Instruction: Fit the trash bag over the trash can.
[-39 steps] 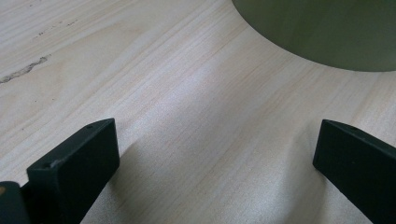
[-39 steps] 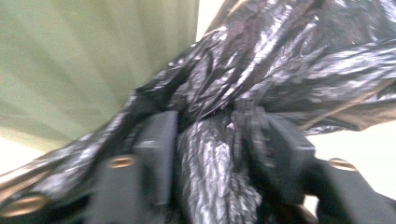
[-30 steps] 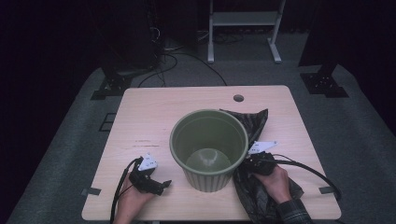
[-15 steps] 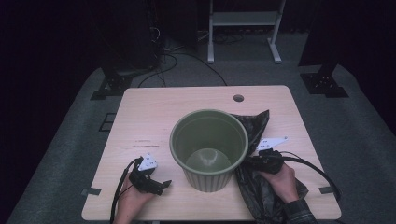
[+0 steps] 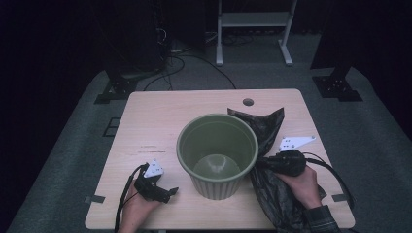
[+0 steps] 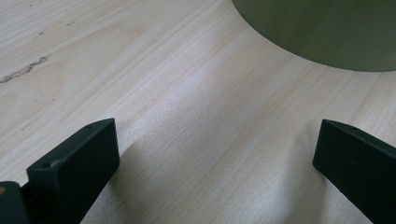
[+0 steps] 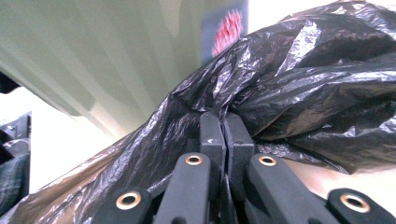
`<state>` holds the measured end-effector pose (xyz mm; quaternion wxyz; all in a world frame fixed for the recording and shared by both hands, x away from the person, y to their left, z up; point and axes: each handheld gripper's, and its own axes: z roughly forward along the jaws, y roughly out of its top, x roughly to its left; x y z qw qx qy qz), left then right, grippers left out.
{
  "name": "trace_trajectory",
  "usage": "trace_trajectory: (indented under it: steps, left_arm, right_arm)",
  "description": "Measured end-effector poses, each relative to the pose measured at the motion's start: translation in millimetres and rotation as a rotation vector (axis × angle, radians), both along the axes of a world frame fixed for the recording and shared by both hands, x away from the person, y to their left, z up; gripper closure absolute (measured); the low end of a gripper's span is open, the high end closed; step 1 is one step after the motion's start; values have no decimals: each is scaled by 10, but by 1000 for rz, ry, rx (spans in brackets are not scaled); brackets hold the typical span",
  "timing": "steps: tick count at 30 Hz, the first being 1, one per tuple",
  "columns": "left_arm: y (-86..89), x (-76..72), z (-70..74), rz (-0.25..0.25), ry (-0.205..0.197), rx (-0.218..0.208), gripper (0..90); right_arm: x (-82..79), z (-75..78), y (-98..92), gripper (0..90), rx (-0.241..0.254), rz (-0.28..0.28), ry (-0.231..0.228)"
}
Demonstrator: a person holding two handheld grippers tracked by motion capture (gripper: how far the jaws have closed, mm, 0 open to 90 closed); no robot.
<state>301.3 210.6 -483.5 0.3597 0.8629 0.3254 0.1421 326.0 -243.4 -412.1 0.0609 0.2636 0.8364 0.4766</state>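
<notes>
Right gripper view: my right fingers (image 7: 225,128) are pinching the crumpled black plastic bag (image 7: 299,88) at the worktop's (image 5: 160,121) right edge, just right of the ribbed green plastic bin (image 5: 217,154); my left fingers (image 6: 215,158), nearer its other side, are gaping wide, holding nothing.

The tabletop (image 5: 160,121) is pale, light-wood coloured with fine straight grain, and carries a few dark scuff marks at about nine o'clock from the bin. The bin (image 5: 217,145) is a muted olive green with vertical ribbing down its outer wall; a small label (image 7: 225,29) on it in the right gripper view shows red marks on a dark blue ground. At three o'clock from the bin lies a glossy black plastic bag (image 5: 265,127), crinkled, with grey-white highlights. The right tool (image 7: 225,135) is black with copper-coloured rivets, and its top plate is white. The left tool (image 6: 210,163) is matt black. The floor (image 5: 73,126) is dark grey-green.
</notes>
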Motion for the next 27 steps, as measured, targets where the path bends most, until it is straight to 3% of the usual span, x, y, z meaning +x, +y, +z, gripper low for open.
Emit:
trace_trajectory:
  steps: [9,18,27]
  left_arm:
    - [0,-1,0,1,0,0,0]
    - [-1,-2,0,3,0,-1,0]
    - [0,-1,1,1,1,2,0]
  right_arm:
    - [-67,312,-90,882,34,52,-39]
    - [-143,613,-179,882,99,103,-71]
    - [-188,870,-124,881,107,175,-103]
